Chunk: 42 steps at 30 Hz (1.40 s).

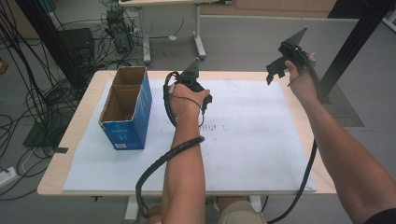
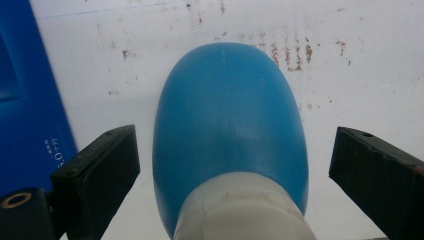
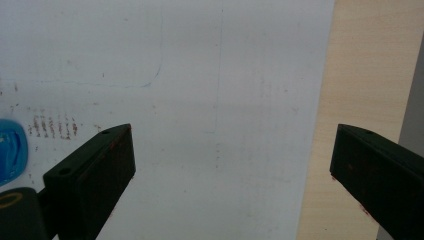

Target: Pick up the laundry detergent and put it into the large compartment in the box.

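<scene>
A rounded blue object (image 2: 230, 115) with a white end piece (image 2: 245, 210) sits between the jaws of my left gripper (image 2: 235, 137). The jaws stand wide apart on either side of it with a gap on each side. Its white end points toward the camera and white mat lies behind it. In the high view my left gripper (image 1: 200, 93) is held low over the mat, just right of a blue cardboard box (image 1: 126, 109). My right gripper (image 1: 275, 70) is raised above the table's far right corner. It (image 3: 232, 135) is open and holds nothing. The blue object (image 3: 10, 150) shows at the left edge there.
The open-topped blue box (image 2: 20, 100) stands on the left part of the white mat (image 1: 252, 140), close to my left gripper. The mat covers a wooden table (image 1: 79, 121). Cables and a black frame post (image 1: 355, 42) surround the table.
</scene>
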Tool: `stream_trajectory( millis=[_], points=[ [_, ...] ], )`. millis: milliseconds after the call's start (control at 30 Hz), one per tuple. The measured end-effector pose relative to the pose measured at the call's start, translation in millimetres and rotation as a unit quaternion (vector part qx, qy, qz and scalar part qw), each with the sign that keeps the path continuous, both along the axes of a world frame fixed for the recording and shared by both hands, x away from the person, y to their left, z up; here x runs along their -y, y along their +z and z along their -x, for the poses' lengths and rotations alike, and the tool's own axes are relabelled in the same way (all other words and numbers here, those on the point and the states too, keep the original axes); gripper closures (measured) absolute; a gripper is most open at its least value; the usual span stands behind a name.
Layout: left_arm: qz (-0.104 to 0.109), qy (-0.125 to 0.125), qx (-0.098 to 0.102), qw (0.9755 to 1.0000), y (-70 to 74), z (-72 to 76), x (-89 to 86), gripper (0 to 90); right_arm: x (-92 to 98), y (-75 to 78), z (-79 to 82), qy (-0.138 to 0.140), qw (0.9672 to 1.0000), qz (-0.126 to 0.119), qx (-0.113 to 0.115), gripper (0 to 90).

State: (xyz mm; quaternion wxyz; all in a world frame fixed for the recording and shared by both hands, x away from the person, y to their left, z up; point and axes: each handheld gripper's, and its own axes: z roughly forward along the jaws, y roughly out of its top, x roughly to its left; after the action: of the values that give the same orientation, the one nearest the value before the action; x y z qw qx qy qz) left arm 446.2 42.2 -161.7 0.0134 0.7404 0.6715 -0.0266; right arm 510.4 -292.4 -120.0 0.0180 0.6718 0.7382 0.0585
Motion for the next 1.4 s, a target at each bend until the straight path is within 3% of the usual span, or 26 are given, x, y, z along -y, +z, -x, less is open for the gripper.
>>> stream_trajectory(
  millis=[1400],
  points=[
    [-0.008,-0.002,0.005,1.0000,2.9,2.6,0.3,9.8,-1.4,-0.1,-0.4,0.001,1.0000,-0.001,-0.003,4.2]
  ],
)
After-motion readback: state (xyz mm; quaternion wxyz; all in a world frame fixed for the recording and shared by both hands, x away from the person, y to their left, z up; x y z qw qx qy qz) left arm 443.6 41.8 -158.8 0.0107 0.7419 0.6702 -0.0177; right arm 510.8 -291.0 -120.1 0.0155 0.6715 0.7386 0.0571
